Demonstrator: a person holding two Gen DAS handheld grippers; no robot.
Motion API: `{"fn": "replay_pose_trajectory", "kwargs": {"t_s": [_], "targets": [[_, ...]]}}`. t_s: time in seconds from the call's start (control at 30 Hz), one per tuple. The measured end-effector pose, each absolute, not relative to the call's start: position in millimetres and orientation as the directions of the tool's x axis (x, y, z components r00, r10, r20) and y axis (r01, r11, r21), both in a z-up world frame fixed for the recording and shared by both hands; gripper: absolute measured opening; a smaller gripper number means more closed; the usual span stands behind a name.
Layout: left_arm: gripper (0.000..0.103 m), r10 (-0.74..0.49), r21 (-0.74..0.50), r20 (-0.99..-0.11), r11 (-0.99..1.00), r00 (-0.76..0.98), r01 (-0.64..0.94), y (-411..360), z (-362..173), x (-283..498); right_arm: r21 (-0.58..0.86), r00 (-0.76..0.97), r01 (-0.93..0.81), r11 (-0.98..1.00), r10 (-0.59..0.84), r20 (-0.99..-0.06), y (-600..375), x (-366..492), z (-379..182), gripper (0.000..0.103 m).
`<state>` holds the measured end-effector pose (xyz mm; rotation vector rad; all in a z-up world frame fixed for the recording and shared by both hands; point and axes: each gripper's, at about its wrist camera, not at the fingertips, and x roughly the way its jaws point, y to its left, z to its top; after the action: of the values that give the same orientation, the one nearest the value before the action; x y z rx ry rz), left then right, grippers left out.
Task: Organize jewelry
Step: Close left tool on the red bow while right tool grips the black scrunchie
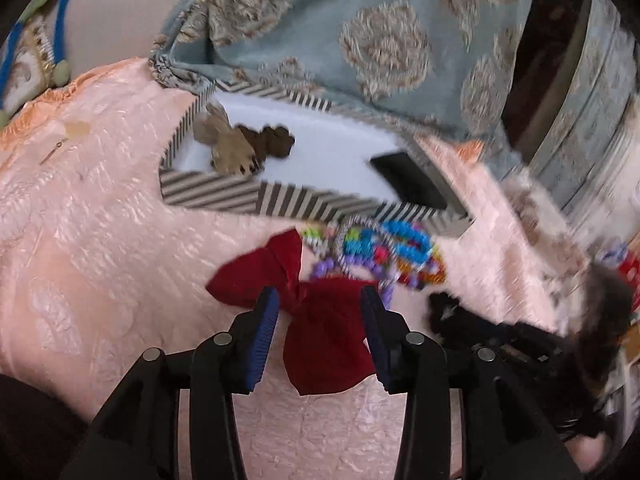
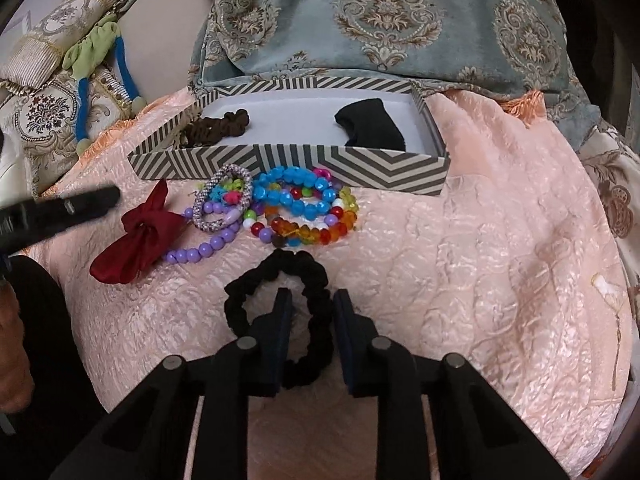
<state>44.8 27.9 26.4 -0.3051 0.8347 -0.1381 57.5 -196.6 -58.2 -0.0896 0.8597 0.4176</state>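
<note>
A striped open box [image 2: 288, 162] with a white floor stands on the pink bedspread; it holds a brown scrunchie [image 2: 218, 122] and a black cloth item [image 2: 374, 122]. In front of it lie several colourful bead bracelets [image 2: 304, 208], a purple bead string [image 2: 208, 246] and a dark red bow [image 2: 138, 236]. My left gripper [image 1: 320, 300] is open, its fingers on either side of the red bow [image 1: 324, 340]. My right gripper [image 2: 312, 300] is open around one side of a black scrunchie [image 2: 316, 320] lying on the spread. The box also shows in the left wrist view [image 1: 248, 192].
A blue-grey patterned cushion [image 2: 380, 16] rests behind the box. Patterned pillows and a green and blue cord item [image 2: 100, 64] lie at the far left. The left gripper [image 2: 60, 208] shows at the left of the right wrist view. The pink bedspread [image 2: 500, 240] stretches to the right.
</note>
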Motion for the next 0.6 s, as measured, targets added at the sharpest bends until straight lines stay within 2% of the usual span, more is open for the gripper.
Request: {"fn": "replay_pose_trajectory", "kwargs": {"t_s": [0.07,0.13,0.17,0.4,0.6], "targets": [[0.024,-0.214,-0.296,-0.74,0.955,0.638,-0.022,25.3,18.6,47.5,0.101,0.575,-0.39,0.915,0.327,-0.75,-198.0,58.0,-57.7,0.013],[0.002,-0.21,-0.292,-0.744,0.956,0.634,-0.027,26.3,15.8,43.5,0.117,0.573,-0.385,0.916,0.336,-0.748,-201.0,58.2,-56.9,0.011],[0.0,-0.199,-0.282,-0.746,0.959,0.636,-0.03,26.6,15.8,41.7,0.126,0.572,-0.381,0.916,0.341,-0.746,-202.5,58.5,-56.6,0.011],[0.0,-0.14,-0.259,-0.724,0.963,0.675,-0.079,39.8,21.5,38.1,0.139,0.577,-0.377,0.916,0.35,-0.738,-203.5,59.5,-55.1,0.01],[0.0,-0.027,-0.219,-0.681,0.961,0.732,-0.167,58.1,35.7,33.1,0.164,0.607,-0.373,0.913,0.374,-0.702,-208.2,56.1,-44.7,0.009]]}}
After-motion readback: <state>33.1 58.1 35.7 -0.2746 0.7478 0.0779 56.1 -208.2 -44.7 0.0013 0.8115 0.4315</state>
